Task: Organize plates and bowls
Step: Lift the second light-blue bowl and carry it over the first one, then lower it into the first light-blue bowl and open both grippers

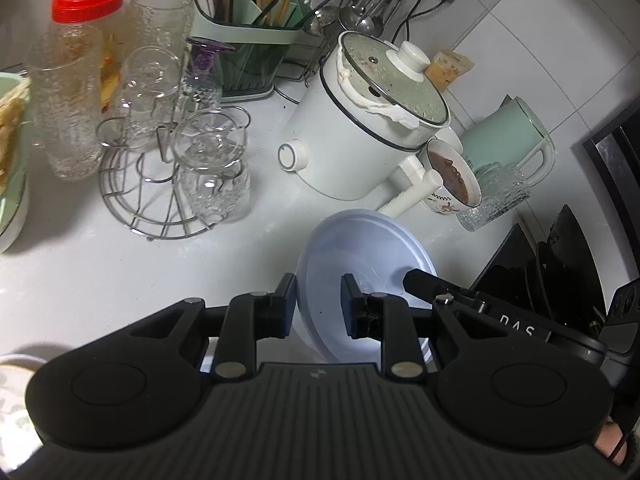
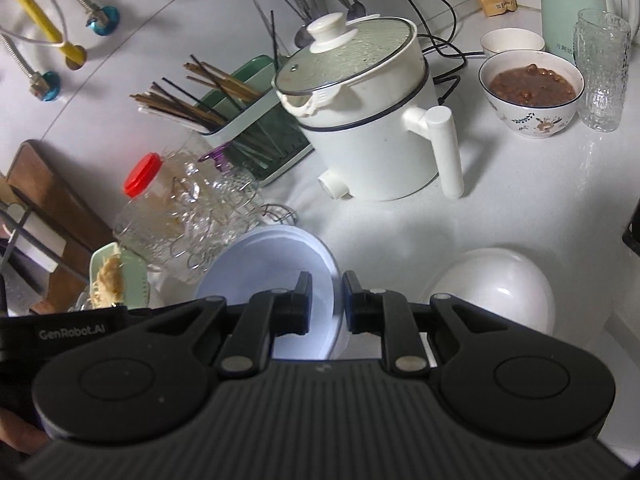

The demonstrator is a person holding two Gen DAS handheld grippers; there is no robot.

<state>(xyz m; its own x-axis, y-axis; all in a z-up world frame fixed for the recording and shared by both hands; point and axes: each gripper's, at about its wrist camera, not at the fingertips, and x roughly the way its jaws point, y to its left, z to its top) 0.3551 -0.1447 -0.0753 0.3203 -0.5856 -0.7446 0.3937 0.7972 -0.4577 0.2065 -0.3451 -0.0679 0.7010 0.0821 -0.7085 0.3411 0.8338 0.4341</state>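
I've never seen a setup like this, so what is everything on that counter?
blue bowl: one, pale blue, held at its rim by both grippers
white bowl: one, white, upside down on the counter right of the blue bowl
cooking pot: one, white, glass lid, counter centre
patterned bowl: one, brown food inside, right of the pot
chopstick holder: one, green, left of the pot
jar: one, red lid, far left
kettle: one, mint green, by the wall
left hand-held gripper: black, shut on the bowl's rim
right hand-held gripper: black, shut on the opposite rim
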